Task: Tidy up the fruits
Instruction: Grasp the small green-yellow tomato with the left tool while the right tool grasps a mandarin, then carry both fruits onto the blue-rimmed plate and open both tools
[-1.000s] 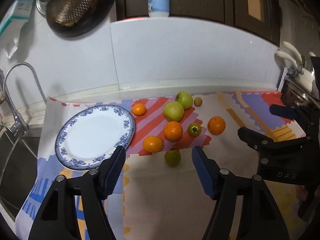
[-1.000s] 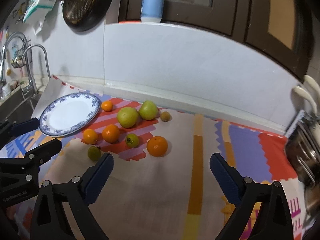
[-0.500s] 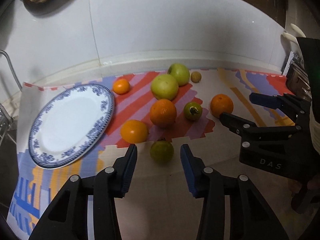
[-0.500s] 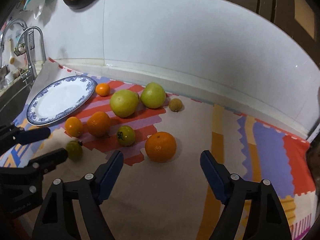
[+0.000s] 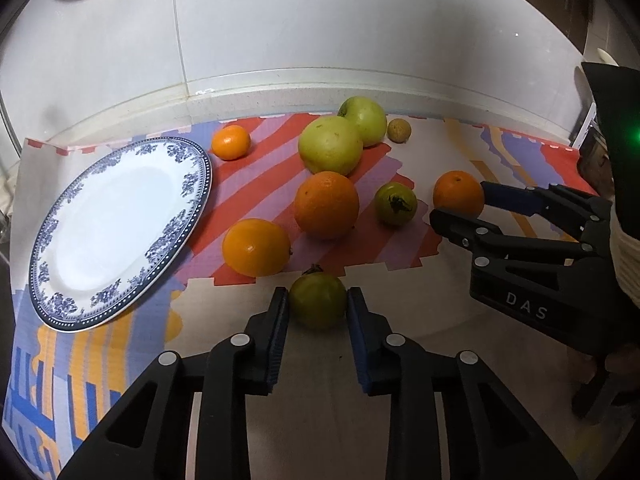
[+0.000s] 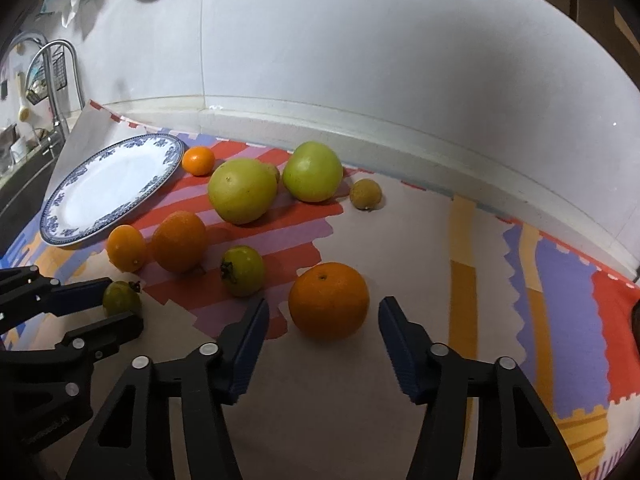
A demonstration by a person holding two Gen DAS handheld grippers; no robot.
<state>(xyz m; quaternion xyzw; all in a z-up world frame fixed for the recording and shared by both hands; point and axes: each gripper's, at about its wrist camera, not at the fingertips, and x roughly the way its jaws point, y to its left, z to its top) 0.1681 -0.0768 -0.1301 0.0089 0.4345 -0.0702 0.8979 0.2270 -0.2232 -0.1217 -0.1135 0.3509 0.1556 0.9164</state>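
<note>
My left gripper [image 5: 317, 305] is shut on a small green fruit [image 5: 317, 312] at the near edge of the cluster; both blue pads press its sides. An orange [image 6: 329, 306] sits on the mat between the jaws of my right gripper [image 6: 323, 308], which are closing, with a gap still on each side of it. The left wrist view shows the same orange [image 5: 458, 194] between the right gripper's fingers. A blue-rimmed white plate [image 5: 116, 228] lies bare at the left. Two large green fruits [image 5: 330, 144], three more oranges [image 5: 326, 204] and another small green fruit [image 5: 395, 203] lie between.
A colourful patterned mat [image 6: 440, 240] covers the counter against a white wall. A small brown fruit [image 6: 366, 193] lies near the back. A faucet [image 6: 52, 80] and a sink stand at the far left. A person's sleeve [image 5: 624, 240] is at the right edge.
Both grippers came down and forward toward the fruit. The left jaws narrowed and closed on the small green fruit. The right jaws narrowed around the orange.
</note>
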